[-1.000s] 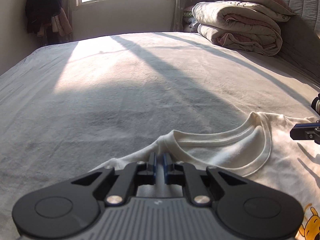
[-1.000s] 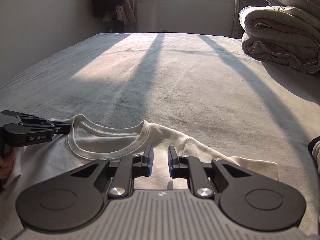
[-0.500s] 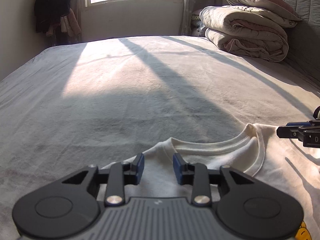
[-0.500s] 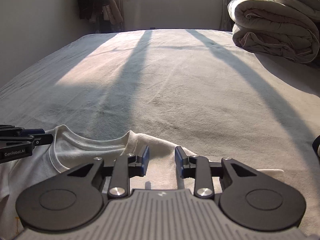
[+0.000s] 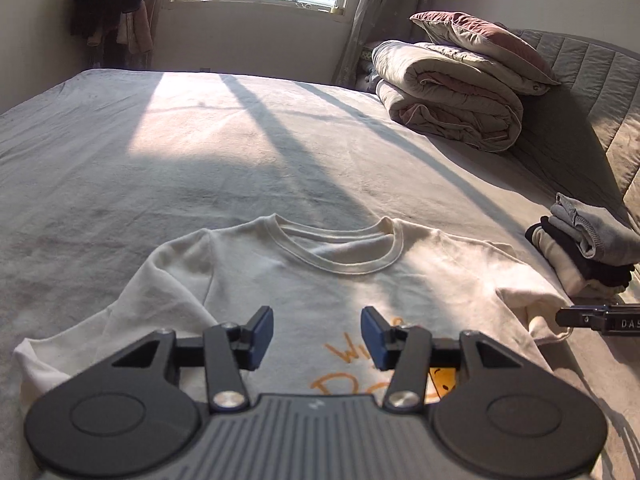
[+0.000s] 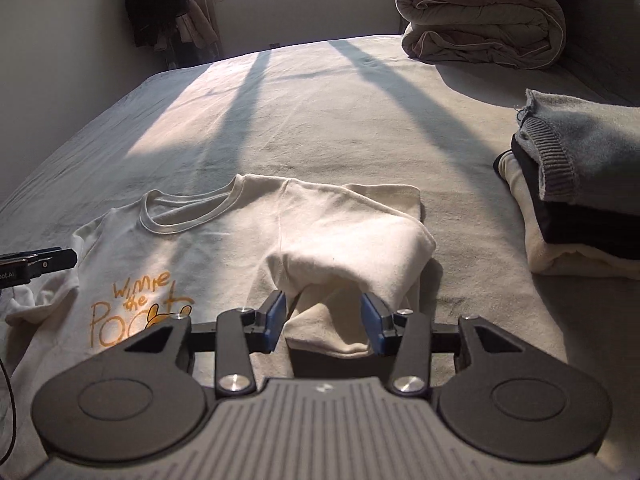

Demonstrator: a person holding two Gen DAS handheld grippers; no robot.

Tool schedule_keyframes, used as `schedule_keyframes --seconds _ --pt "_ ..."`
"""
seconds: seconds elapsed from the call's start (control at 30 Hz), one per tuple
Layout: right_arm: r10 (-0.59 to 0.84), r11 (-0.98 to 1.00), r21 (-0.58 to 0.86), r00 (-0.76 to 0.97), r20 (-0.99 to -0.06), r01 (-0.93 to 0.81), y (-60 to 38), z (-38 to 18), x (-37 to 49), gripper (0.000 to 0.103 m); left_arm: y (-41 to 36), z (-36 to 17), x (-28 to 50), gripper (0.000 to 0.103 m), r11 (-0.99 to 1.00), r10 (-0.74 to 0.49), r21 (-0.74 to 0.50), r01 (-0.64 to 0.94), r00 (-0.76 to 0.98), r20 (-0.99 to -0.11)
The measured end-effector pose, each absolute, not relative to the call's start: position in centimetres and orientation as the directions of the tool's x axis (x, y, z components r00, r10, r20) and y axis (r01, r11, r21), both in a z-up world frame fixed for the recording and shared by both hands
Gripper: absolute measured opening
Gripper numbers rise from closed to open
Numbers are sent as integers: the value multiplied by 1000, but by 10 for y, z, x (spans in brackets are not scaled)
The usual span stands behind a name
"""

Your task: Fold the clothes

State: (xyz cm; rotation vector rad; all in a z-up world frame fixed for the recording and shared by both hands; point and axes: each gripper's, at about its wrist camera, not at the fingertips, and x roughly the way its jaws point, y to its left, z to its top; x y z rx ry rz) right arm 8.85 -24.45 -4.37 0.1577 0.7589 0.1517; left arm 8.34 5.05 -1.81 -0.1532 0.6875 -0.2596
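Observation:
A cream T-shirt (image 5: 304, 280) with an orange cartoon print lies face up on the grey bed, collar away from me. My left gripper (image 5: 317, 334) hovers open over its chest, holding nothing. In the right wrist view the same T-shirt (image 6: 208, 248) spreads to the left, and its right sleeve (image 6: 352, 264) is bunched up. My right gripper (image 6: 324, 322) stands open with that sleeve's hem lying between the pads. The tip of the right gripper (image 5: 592, 318) shows at the left view's right edge. The left gripper's tip (image 6: 36, 266) shows at the right view's left edge.
A stack of folded clothes (image 6: 576, 192), grey on top, sits just right of the shirt, also seen as a stack of clothes (image 5: 584, 252). Rolled duvets and a pillow (image 5: 460, 92) lie at the padded headboard. Bare bedsheet (image 5: 200, 152) stretches toward the window.
Both grippers have opened wider and pulled back from the collar toward me, so the whole upper shirt and its print now show. The right one now straddles the sleeve hem.

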Motion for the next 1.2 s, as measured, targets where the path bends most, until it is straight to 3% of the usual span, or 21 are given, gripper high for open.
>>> schedule_keyframes --seconds 0.33,0.43,0.47,0.53,0.8,0.93,1.2 --pt "229 891 444 750 -621 96 -283 -69 77 46 9 -55 61 51 912 -365 -390 131 694 -621" --pt "187 922 378 766 -614 78 -269 -54 89 43 6 -56 63 52 918 -366 -365 155 685 -630" --pt "174 932 356 772 -612 72 -264 -50 93 28 8 -56 64 52 920 -363 -361 154 682 -635" --pt "147 949 310 783 -605 62 -254 -40 101 14 14 -55 68 52 916 -361 -379 129 674 -645" --pt "48 993 119 825 -562 23 -214 -2 132 12 44 -53 81 51 874 -383 -485 12 629 -676" --pt "85 996 34 830 -552 -80 -161 5 146 12 53 -49 82 51 872 -370 -489 -17 632 -681" --pt "86 981 -69 729 -680 -180 -91 -50 169 12 65 -50 83 50 870 -350 -489 -58 626 -697"
